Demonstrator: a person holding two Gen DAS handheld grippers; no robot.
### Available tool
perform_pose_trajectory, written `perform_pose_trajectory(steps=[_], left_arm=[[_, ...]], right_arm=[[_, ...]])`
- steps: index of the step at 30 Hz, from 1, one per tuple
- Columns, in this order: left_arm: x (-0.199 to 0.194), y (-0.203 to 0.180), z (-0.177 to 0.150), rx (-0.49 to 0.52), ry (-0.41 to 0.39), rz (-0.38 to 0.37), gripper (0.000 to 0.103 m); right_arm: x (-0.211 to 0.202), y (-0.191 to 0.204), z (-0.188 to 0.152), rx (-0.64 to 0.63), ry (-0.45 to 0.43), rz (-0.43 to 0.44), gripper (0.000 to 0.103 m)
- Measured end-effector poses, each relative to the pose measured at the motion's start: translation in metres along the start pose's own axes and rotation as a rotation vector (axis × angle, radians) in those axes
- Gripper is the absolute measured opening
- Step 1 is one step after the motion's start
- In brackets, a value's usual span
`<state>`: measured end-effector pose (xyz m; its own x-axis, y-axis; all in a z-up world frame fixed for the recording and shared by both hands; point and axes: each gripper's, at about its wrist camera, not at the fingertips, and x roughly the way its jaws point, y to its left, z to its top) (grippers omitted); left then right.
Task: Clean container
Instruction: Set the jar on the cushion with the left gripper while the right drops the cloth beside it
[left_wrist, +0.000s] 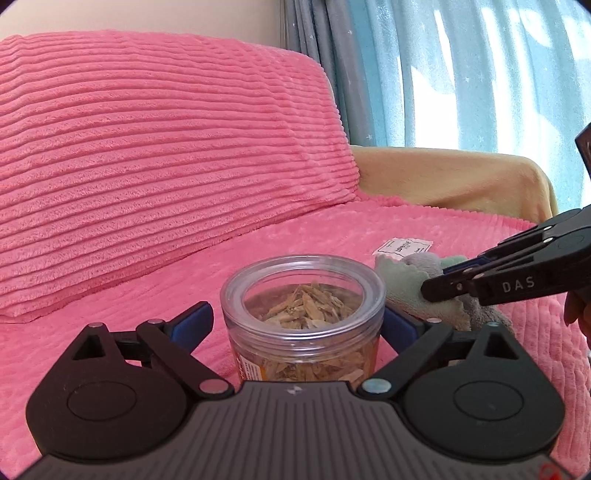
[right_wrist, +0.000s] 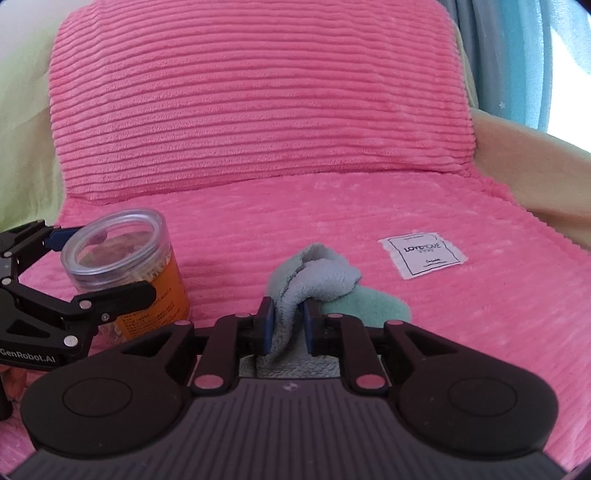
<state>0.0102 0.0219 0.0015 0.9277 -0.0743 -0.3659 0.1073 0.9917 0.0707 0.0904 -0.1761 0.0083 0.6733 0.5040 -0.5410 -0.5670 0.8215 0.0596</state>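
Note:
A clear plastic jar (left_wrist: 303, 317) with an orange label (right_wrist: 170, 284) holds tan dried pieces and stands upright on the pink ribbed seat cushion (right_wrist: 369, 229). My left gripper (left_wrist: 299, 321) is open. Its blue pads bracket the jar closely, and a thin strip of pink shows beside the left pad (left_wrist: 194, 319). To the jar's right, a grey and mint green cloth (right_wrist: 325, 277) lies bunched on the cushion. My right gripper (right_wrist: 287, 325) is shut on a fold of it. In the left wrist view the right gripper (left_wrist: 443, 288) reaches in from the right onto the cloth (left_wrist: 402, 280).
A pink ribbed back cushion (right_wrist: 258, 92) rises behind the seat. A white fabric label (right_wrist: 423, 254) lies flat on the seat, right of the cloth. A beige armrest (left_wrist: 443, 177) borders the right side, with blue-grey curtains (left_wrist: 443, 74) beyond. A hand (left_wrist: 578, 314) shows at the right edge.

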Motion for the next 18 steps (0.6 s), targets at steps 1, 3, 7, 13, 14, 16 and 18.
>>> perform_pose_trajectory(steps=[1, 3, 7, 13, 14, 16, 18], left_arm=[[0.000, 0.000, 0.000, 0.001, 0.001, 0.000, 0.098], [-0.002, 0.000, 0.001, 0.006, 0.002, 0.003, 0.098], [-0.005, -0.001, 0.004, 0.006, 0.009, 0.010, 0.098], [-0.020, -0.006, 0.011, 0.003, 0.029, 0.021, 0.098], [-0.022, -0.007, 0.012, 0.003, 0.036, 0.023, 0.098], [-0.028, -0.010, 0.013, 0.005, 0.049, 0.027, 0.099], [-0.033, -0.013, 0.015, 0.001, 0.063, 0.029, 0.101]], right_arm=[[0.000, 0.001, 0.000, -0.001, 0.008, 0.001, 0.015], [-0.005, 0.001, 0.001, 0.000, 0.000, -0.006, 0.015], [-0.015, 0.003, 0.004, 0.001, -0.016, -0.019, 0.015], [-0.027, 0.003, 0.002, 0.028, -0.007, -0.038, 0.015], [-0.029, 0.003, 0.001, 0.034, -0.002, -0.041, 0.015], [-0.032, 0.003, 0.000, 0.047, 0.007, -0.047, 0.015], [-0.035, 0.003, -0.002, 0.060, 0.015, -0.053, 0.015]])
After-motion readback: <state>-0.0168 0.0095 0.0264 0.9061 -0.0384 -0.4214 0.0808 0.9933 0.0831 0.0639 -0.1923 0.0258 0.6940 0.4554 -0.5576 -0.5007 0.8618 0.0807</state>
